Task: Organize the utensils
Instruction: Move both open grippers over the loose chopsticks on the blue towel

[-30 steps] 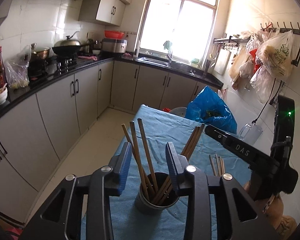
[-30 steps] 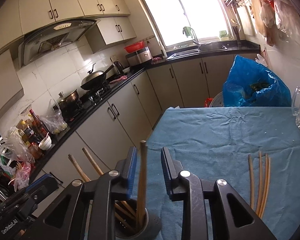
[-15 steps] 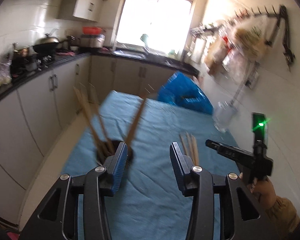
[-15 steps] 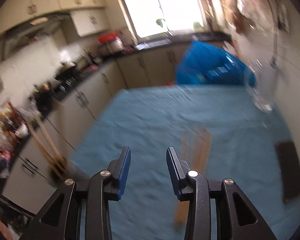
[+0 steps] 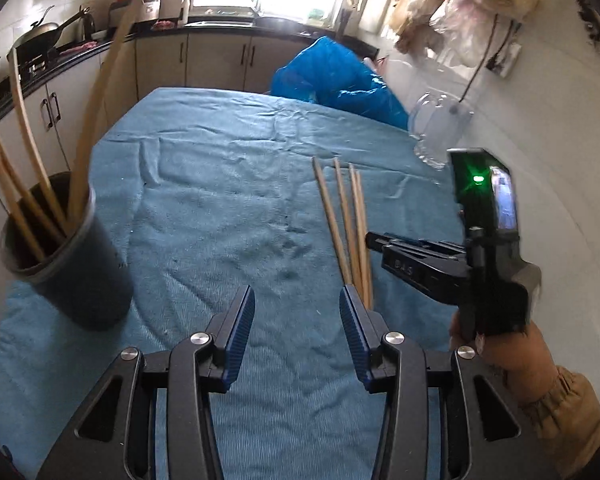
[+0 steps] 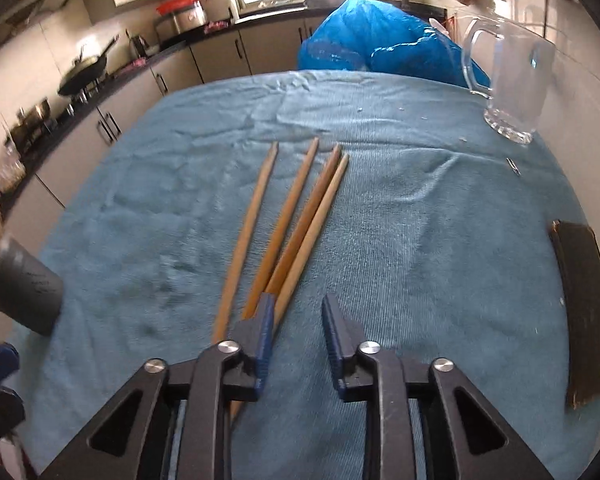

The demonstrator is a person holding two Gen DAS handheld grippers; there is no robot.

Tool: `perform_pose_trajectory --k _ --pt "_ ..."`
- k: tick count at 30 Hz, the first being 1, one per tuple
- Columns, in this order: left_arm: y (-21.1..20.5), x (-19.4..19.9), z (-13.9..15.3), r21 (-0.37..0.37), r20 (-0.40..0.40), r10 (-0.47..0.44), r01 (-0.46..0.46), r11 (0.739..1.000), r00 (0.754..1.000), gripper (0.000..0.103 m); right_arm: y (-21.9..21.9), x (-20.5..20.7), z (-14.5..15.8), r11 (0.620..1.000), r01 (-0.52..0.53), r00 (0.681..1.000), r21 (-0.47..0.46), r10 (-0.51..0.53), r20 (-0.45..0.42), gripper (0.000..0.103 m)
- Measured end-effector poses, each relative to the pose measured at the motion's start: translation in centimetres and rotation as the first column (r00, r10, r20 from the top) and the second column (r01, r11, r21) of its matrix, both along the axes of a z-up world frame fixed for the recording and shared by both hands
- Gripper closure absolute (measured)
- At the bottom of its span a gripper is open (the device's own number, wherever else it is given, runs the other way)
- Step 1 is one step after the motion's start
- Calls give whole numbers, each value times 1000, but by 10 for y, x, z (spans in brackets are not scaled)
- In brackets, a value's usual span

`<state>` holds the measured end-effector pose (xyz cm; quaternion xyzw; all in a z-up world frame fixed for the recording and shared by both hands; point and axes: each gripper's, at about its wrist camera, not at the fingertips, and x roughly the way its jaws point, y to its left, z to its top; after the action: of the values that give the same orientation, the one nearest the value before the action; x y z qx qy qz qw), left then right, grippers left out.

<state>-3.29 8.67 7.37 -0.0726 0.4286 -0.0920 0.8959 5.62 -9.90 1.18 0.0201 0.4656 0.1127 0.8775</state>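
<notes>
So my right gripper [image 6: 296, 316] is closing, jaws apart with nothing between them, just past the near ends of the four loose chopsticks [image 6: 296, 216] lying fanned on the blue cloth [image 6: 420, 220]. My left gripper [image 5: 296, 312] hangs released over bare cloth, empty. The dark cup [image 5: 72, 276] holding more chopsticks stands off to its left. A glass mug [image 6: 512, 88] sits at the far right corner.
</notes>
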Motion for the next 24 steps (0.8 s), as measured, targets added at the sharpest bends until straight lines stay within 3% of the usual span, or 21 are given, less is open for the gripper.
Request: perform_pose_trajectory --k 4,8,13,18,20,22,24 --pt "-3 20 -8 12 -24 12 -12 1000 1000 60 -4 13 -1 1000 18 1000 -9 -18 -4 82" --pt "-22 50 -17 48 -50 7 -4 999 999 60 -8 23 -5 996 32 999 -78 -32 7 83" --pt "-44 86 -32 83 -85 0 7 997 996 60 -38 27 -4 990 79 996 118 -74 -41 83" --pt "-65 124 -52 112 -138 -20 36 993 990 61 -54 22 -6 980 81 996 182 -75 -41 82" --pt "-72 132 -58 145 -142 -27 48 988 989 65 -57 20 -5 976 73 997 205 -67 -34 82" --pt "-77 134 -60 214 -121 -20 46 976 992 90 -57 21 -3 972 58 998 230 -52 -30 82" --pt "-72 133 -60 229 -126 -1 30 973 992 96 -52 22 -1 975 40 999 221 -34 -28 82"
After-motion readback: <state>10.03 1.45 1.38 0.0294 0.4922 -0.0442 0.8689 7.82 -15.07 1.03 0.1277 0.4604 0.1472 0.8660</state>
